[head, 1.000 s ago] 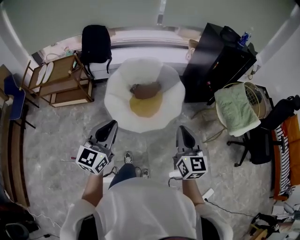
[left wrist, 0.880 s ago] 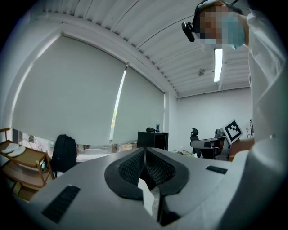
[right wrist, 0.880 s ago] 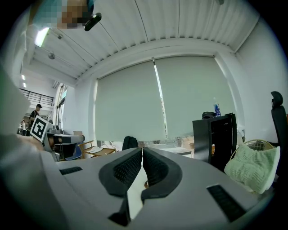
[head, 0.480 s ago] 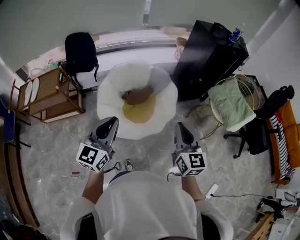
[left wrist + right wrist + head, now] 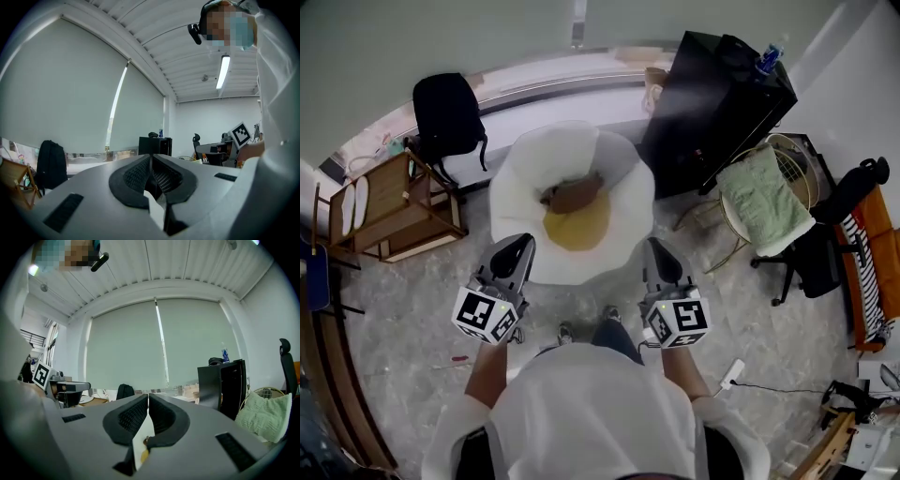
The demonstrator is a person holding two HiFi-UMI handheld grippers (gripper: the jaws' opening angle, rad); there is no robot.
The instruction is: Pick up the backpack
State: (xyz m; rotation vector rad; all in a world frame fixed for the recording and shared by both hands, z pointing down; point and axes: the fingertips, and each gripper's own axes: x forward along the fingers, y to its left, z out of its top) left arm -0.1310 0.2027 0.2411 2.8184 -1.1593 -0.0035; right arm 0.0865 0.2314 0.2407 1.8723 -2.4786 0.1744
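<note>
A black backpack [image 5: 445, 117] stands upright against the window ledge at the far left of the room; it also shows as a dark shape, the backpack [image 5: 50, 164], at the left of the left gripper view and small in the distance, the backpack [image 5: 124, 391], in the right gripper view. My left gripper [image 5: 518, 246] is held level in front of the person, shut and empty, well short of the backpack. My right gripper [image 5: 656, 249] is beside it, also shut with nothing between its jaws. Both point toward the window wall.
A white flower-shaped seat [image 5: 630, 192] with a yellow and brown cushion stands right ahead. A wooden rack [image 5: 389, 206] stands left of it, below the backpack. A black cabinet [image 5: 712, 103], a wire basket with a green towel [image 5: 761, 202] and an office chair [image 5: 825, 262] are at the right.
The person has walked forward: the white seat and the backpack lie nearer and have shifted left in the head view. Both grippers stay shut and side by side.
</note>
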